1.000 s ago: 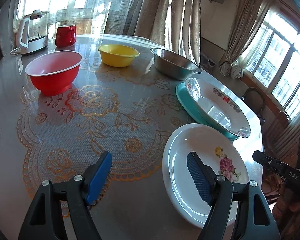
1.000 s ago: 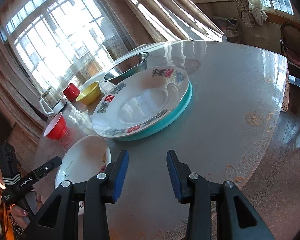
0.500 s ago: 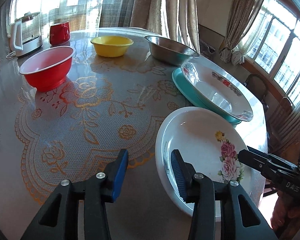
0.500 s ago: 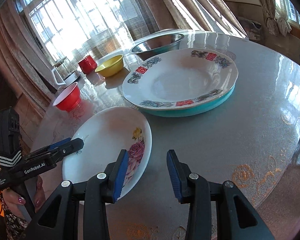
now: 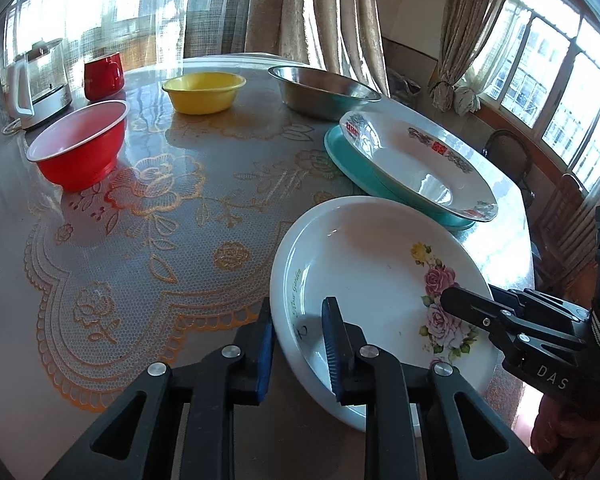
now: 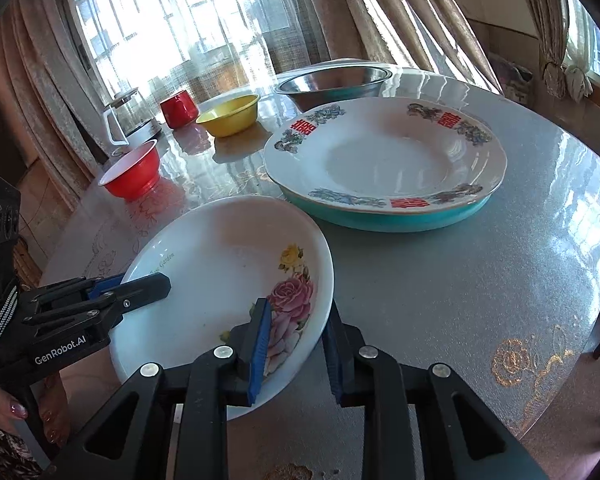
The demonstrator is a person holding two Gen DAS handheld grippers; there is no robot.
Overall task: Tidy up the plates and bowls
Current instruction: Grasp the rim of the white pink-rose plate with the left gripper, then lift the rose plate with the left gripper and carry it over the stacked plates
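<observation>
A white plate with a rose print [image 5: 380, 280] lies at the table's near edge; it also shows in the right wrist view [image 6: 220, 276]. My left gripper [image 5: 298, 344] straddles its left rim, jaws closed on it. My right gripper [image 6: 296, 344] straddles its right rim, jaws closed on it. Behind it, a white deep plate with red characters [image 5: 416, 160] sits on a teal plate [image 5: 348, 164]. A steel bowl [image 5: 320, 90], a yellow bowl [image 5: 202, 92] and a red bowl [image 5: 80, 144] stand farther back.
A red mug [image 5: 102, 75] and a glass kettle [image 5: 36, 80] stand at the far left of the round table [image 5: 160, 240]. A lace mat covers its middle. Chairs [image 5: 512, 152] and curtained windows lie beyond the right edge.
Both grippers moved in to the rose plate. The left jaws narrowed from wide open onto its left rim. The right jaws now hold its right rim.
</observation>
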